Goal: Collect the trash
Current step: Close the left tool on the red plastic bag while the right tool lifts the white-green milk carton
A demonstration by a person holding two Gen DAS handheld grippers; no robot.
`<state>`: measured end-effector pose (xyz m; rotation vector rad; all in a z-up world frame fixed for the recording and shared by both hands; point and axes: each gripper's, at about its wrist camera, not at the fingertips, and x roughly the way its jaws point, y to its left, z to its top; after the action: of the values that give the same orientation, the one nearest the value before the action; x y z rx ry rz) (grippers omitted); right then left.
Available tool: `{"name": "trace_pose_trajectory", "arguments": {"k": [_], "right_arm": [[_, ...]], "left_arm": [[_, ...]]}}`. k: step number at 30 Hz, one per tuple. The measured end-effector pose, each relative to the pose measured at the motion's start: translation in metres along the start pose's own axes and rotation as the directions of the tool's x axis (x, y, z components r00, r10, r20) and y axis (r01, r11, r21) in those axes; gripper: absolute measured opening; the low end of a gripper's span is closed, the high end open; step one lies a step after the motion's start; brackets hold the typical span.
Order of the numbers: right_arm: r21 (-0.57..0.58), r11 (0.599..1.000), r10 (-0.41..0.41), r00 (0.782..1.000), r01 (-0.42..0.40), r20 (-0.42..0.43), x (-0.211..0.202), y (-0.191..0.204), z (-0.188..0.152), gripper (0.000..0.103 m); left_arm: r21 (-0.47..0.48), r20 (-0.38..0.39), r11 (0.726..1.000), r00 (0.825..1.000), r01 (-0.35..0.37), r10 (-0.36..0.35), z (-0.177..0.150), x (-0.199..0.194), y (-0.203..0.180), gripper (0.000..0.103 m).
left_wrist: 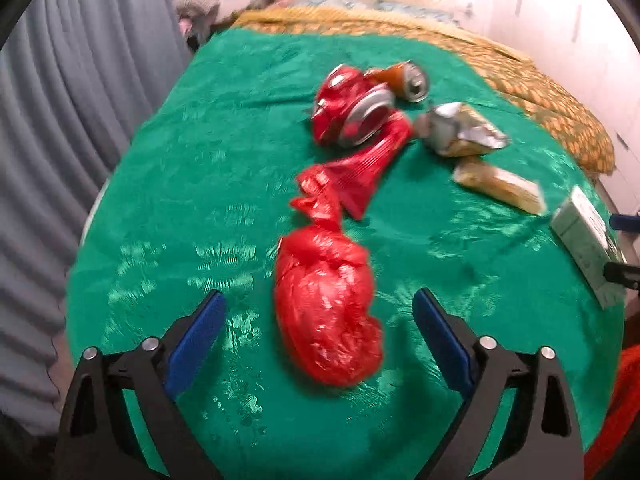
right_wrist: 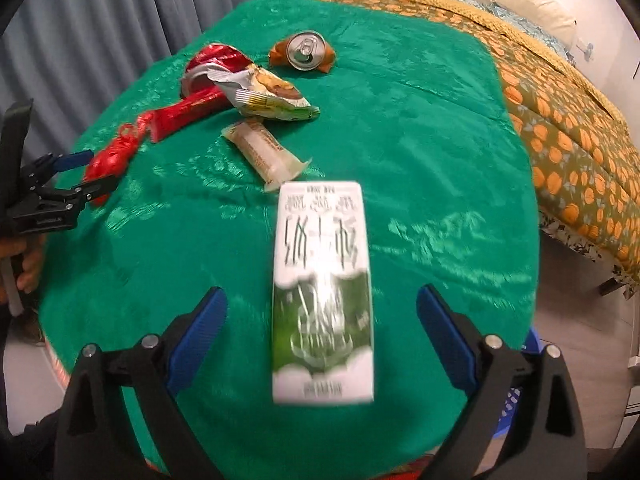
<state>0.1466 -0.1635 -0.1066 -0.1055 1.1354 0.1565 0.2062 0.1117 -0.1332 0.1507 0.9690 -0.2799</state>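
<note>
Green patterned cloth (left_wrist: 208, 128) covers the round table, with grey curtains (right_wrist: 120, 8) at far left and a bed under an orange-spotted cover (right_wrist: 568, 128) at far right.

From the left wrist view, the left gripper (left_wrist: 320, 304) has its jaws spread wide, one on each side of a knotted red plastic bag (left_wrist: 326, 312) that lies on the cloth between them without touching either blue pad. The bag's long axis runs near to far, its twisted tail pointing away toward a red wrapper (left_wrist: 360, 172), a crushed red can (left_wrist: 352, 108) and an orange can (left_wrist: 404, 78) lying on its side. Right of those sit a crumpled silver-and-yellow snack bag (left_wrist: 460, 130) and a pale wrapped bar (left_wrist: 500, 188). Motion blur softens all of it.

From the right wrist view, the right gripper (right_wrist: 322, 304) is likewise wide open, straddling a green-and-white carton (right_wrist: 322, 292) that lies flat, long axis near to far, its print upside down and too blurred to read. Neither pad touches it. Just past its far end lies the pale bar, angled toward the far left. In the left wrist view the carton is cut off at the right edge. A blue basket (right_wrist: 516, 392) shows only partly behind the right finger, below the table edge.
</note>
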Motion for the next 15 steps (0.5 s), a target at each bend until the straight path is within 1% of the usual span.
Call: {"name": "trace_pose_trajectory", "arguments": {"k": [2, 4, 6, 8, 9, 10, 11, 12, 13, 14, 15], "right_arm": [[0.004, 1.0, -0.017, 1.0, 0.017, -0.013, 0.005, 0.0, 0.005, 0.092], [0.013, 1.0, -0.006, 1.0, 0.006, -0.028, 0.007, -0.001, 0.007, 0.092], [0.021, 1.0, -0.003, 0.999, 0.004, -0.034, 0.007, 0.0, 0.009, 0.087], [0.017, 1.0, -0.003, 0.999, 0.004, -0.041, 0.007, 0.002, 0.01, 0.078], [0.017, 1.0, -0.001, 0.999, 0.002, -0.046, 0.007, 0.002, 0.01, 0.076], [0.019, 1.0, 0.0, 0.999, 0.001, -0.054, 0.009, 0.002, 0.01, 0.068], [0.018, 1.0, -0.001, 0.998, 0.002, -0.061, 0.01, 0.002, 0.009, 0.056], [0.017, 1.0, -0.003, 0.998, 0.004, -0.062, 0.01, 0.002, 0.009, 0.052], [0.02, 1.0, 0.003, 0.999, -0.002, -0.051, 0.008, 0.001, 0.007, 0.05], [0.025, 1.0, 0.01, 0.999, -0.009, -0.04, 0.006, 0.001, 0.007, 0.049], [0.032, 0.999, 0.019, 1.0, -0.018, -0.024, 0.002, 0.0, 0.005, 0.049]], "left_arm": [[-0.027, -0.014, 1.0, 1.0, 0.015, -0.015, 0.0, 0.004, 0.006, 0.091], [-0.034, -0.019, 0.999, 1.0, 0.004, -0.005, 0.001, 0.006, 0.011, 0.088], [-0.049, -0.025, 0.999, 1.0, 0.009, -0.01, 0.004, 0.008, 0.015, 0.082], [-0.048, -0.027, 0.999, 1.0, 0.015, -0.016, 0.006, 0.009, 0.016, 0.078], [-0.041, -0.028, 0.999, 1.0, 0.013, -0.014, 0.007, 0.009, 0.015, 0.074], [-0.032, -0.03, 0.999, 0.999, 0.009, -0.01, 0.007, 0.01, 0.013, 0.072], [-0.023, -0.034, 1.0, 0.999, 0.005, -0.005, 0.008, 0.012, 0.011, 0.064], [-0.012, -0.032, 1.0, 0.999, -0.008, 0.008, 0.007, 0.012, 0.008, 0.052], [-0.002, -0.026, 1.0, 1.0, -0.017, 0.017, 0.005, 0.009, 0.006, 0.044], [0.004, -0.023, 1.0, 1.0, -0.013, 0.013, 0.005, 0.007, 0.004, 0.038], [0.003, -0.022, 1.0, 1.0, -0.008, 0.008, 0.005, 0.005, 0.004, 0.035]]}}
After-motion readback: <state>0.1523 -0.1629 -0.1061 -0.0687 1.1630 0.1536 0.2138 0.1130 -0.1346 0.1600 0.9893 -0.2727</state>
